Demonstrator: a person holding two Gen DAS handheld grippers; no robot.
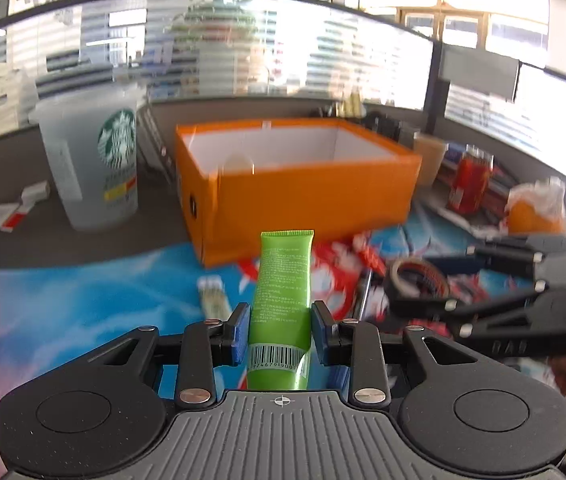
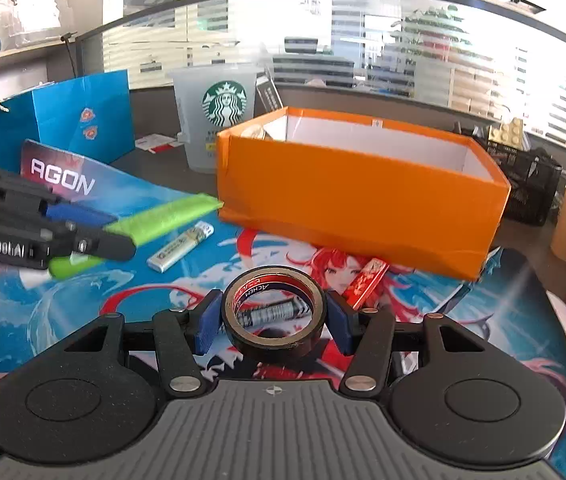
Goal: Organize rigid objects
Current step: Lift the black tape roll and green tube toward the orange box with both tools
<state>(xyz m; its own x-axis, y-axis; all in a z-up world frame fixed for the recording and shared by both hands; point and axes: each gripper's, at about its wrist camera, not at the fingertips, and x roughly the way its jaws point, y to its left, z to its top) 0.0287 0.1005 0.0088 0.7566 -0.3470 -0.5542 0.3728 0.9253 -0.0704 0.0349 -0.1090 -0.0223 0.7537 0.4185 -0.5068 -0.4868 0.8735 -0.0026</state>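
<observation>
- we find the left gripper [image 1: 281,330] clamped on a green tube [image 1: 283,300], crimped end forward and raised above the mat [image 2: 83,300]; we judge it is aimed at the orange box [image 2: 363,204].
- a lighter [image 2: 181,246] lies on the mat near the box's left corner, not yet collected.
- the right gripper [image 2: 273,320] has its jaws closed on a roll of black tape [image 2: 275,312], held flat and clear of the mat, likely for the same box.
- a red packet [image 2: 365,282] lies beside the box's near wall.
- the box stands open at the mat's far edge; a pale object [image 2: 257,132] shows in its far left corner; the rest we cannot see.
</observation>
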